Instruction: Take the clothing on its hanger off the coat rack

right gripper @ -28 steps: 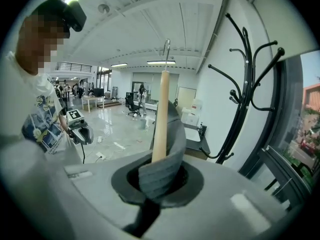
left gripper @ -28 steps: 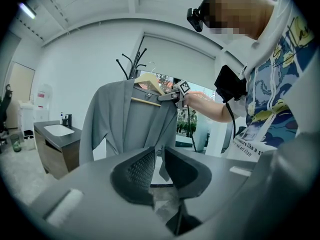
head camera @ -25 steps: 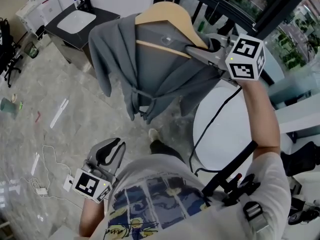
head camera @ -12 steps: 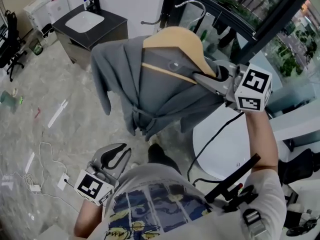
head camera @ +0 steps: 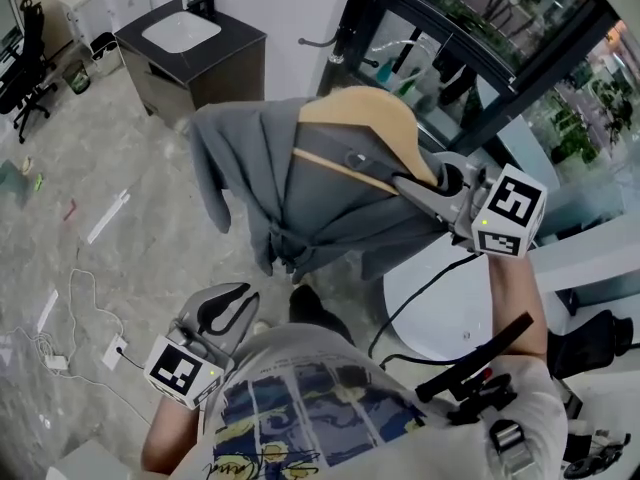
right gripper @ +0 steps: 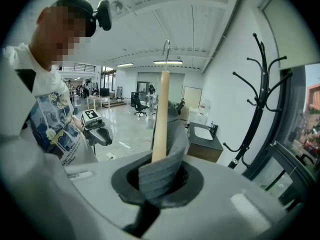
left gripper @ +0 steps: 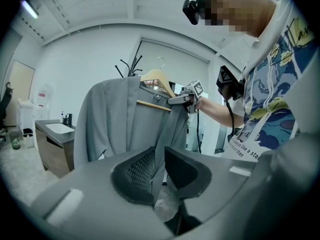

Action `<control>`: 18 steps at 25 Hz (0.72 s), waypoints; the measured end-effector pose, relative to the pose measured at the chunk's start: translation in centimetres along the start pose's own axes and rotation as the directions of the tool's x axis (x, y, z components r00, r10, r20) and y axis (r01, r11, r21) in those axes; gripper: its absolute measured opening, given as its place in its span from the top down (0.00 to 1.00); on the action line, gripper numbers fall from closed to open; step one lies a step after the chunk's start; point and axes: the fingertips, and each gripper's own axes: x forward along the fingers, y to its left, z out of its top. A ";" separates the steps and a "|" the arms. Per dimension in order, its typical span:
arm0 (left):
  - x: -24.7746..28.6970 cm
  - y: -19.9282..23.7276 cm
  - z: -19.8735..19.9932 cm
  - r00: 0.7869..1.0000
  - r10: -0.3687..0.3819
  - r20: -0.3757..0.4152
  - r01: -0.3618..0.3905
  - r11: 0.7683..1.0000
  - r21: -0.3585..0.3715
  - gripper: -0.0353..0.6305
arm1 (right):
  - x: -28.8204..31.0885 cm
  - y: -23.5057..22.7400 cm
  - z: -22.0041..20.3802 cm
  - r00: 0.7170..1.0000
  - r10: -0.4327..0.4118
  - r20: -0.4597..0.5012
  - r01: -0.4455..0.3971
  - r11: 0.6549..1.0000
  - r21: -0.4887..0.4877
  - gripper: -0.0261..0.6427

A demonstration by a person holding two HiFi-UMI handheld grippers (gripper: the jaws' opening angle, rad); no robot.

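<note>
Right hand-held gripper (head camera: 402,181) clamped on hanger (head camera: 360,118), grey garment (head camera: 320,193); left hand-held gripper (head camera: 228,304) parted.

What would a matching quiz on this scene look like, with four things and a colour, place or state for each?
Things:
1. hanger
2. garment
3. coat rack
4. left gripper

Descriptions:
A. black, with curved hooks
B. held low, with nothing in it
C. pale wood, clamped in the right gripper
D. grey, draped over the hanger

Pairs: 1-C, 2-D, 3-A, 4-B
</note>
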 end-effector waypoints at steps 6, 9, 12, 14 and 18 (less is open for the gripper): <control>-0.9 0.7 -0.1 1.000 0.010 0.003 -0.010 1.000 -0.004 0.85 | 0.7 0.8 -0.1 1.000 0.002 0.009 -0.002 1.000 0.023 0.95; -1.1 0.8 -0.2 1.000 0.007 0.006 -0.007 1.000 -0.005 0.85 | 1.0 1.2 0.1 1.000 0.005 0.010 -0.005 1.000 0.022 0.95; -1.1 0.8 -0.4 1.000 0.002 0.003 -0.002 1.000 -0.008 0.85 | 1.2 1.6 0.1 1.000 0.007 0.012 -0.007 1.000 0.021 0.95; -1.1 0.9 -0.5 1.000 -0.005 0.001 0.005 1.000 -0.009 0.85 | 1.3 1.8 0.0 1.000 0.007 0.010 -0.008 1.000 0.023 0.95; -1.1 0.9 -0.9 1.000 -0.014 -0.003 0.014 1.000 -0.010 0.85 | 2.0 2.4 -0.3 1.000 0.014 0.000 -0.014 1.000 0.024 0.95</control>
